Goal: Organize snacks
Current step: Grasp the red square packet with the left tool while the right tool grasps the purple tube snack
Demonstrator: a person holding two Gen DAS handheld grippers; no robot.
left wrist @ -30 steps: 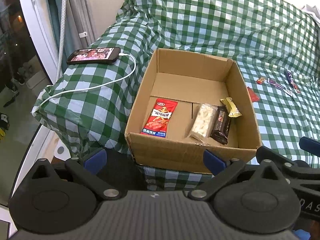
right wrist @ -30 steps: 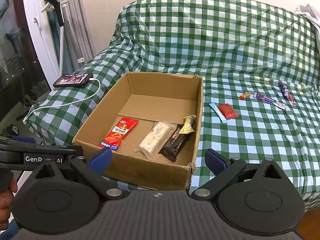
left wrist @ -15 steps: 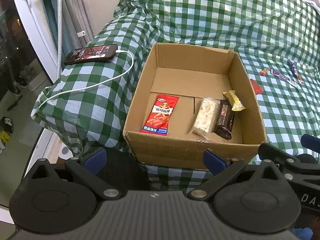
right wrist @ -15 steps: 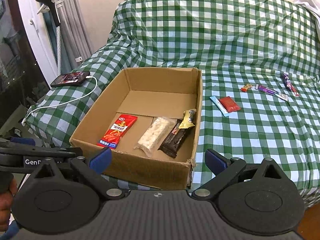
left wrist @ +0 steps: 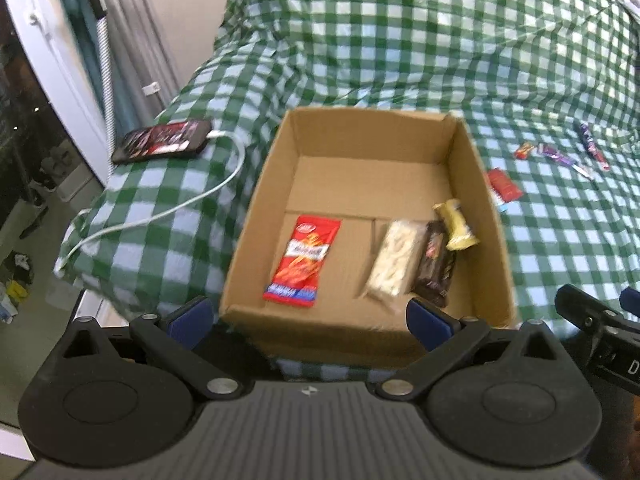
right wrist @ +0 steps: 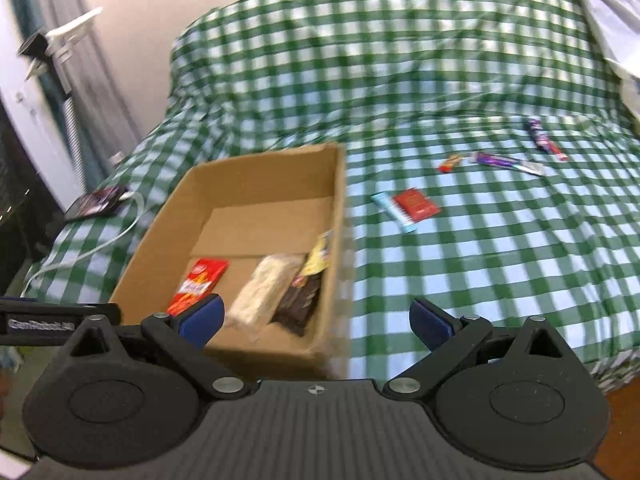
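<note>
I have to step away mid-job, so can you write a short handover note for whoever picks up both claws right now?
Left claw: open, empty, near the front of the box.
Right claw: open, empty, by the box's right front corner.
Done: four snacks in the box: red packet, white bar, dark bar, yellow bar.
Left: on the bedspread, a red packet overlapping a light-blue bar, a small orange candy, two purple bars.

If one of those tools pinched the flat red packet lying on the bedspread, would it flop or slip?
The red packet looks thin and flat, so probably light and bendy. Its wrapper seems glossy, perhaps slippery. It overlaps a blue bar, which might shift when it is lifted.
</note>
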